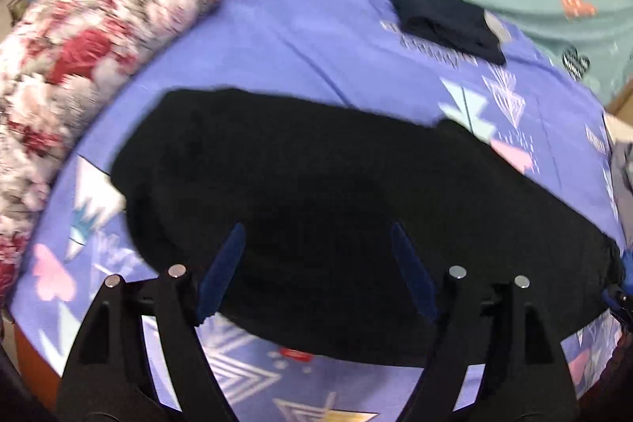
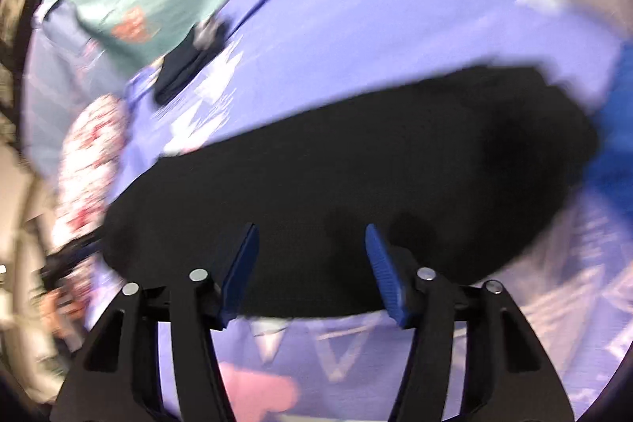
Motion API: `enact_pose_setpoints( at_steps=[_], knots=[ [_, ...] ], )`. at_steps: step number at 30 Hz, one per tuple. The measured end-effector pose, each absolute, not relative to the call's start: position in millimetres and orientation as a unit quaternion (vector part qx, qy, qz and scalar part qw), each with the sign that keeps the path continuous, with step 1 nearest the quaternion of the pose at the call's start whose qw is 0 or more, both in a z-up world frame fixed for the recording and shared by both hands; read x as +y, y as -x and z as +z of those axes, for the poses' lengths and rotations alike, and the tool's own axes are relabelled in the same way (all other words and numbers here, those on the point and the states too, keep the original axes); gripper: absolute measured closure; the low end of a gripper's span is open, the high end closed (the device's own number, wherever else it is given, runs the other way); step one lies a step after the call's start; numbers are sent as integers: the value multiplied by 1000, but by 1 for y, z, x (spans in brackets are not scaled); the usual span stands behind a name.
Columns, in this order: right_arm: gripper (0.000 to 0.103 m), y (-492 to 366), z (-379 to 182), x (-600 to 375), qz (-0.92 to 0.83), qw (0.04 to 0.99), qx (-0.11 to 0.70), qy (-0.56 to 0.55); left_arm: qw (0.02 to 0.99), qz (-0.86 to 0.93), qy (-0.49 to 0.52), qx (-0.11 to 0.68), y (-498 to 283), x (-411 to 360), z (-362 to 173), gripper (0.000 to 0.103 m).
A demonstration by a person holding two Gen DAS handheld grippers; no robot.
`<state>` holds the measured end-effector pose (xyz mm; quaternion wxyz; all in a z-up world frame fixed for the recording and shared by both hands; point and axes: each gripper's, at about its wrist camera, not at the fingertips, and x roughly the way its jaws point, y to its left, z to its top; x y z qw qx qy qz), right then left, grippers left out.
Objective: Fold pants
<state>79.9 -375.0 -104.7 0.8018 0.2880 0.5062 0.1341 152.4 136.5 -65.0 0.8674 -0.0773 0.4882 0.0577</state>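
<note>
Both tools, left (image 1: 316, 236) and right (image 2: 310, 236), gape empty above black pants (image 1: 316, 192) on purple bedsheet (image 1: 285, 38).

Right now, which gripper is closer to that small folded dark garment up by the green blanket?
Hard to call; probably left. The left gripper and right gripper both hang open over the black pants, the folded dark garment lying beyond, clearer in the left view.
</note>
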Motion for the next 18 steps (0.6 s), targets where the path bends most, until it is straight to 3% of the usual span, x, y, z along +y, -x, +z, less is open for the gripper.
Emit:
enact_pose_setpoints(
  at_steps=[8,11,14,18],
  knots=[
    [48,-82,-93,-456,-32,839,463,-283,843,64,71,529,-158,129,-103,25],
    [47,-94,-79,-448,17,855,434,-284,841,67,69,532,-157,128,-104,22],
    [46,-124,-98,-441,56,834,463,-293,843,65,57,530,-159,125,-108,16],
    [62,-149,-104,-474,-48,848,463,-253,845,61,51,528,-157,126,-109,15]
  ],
)
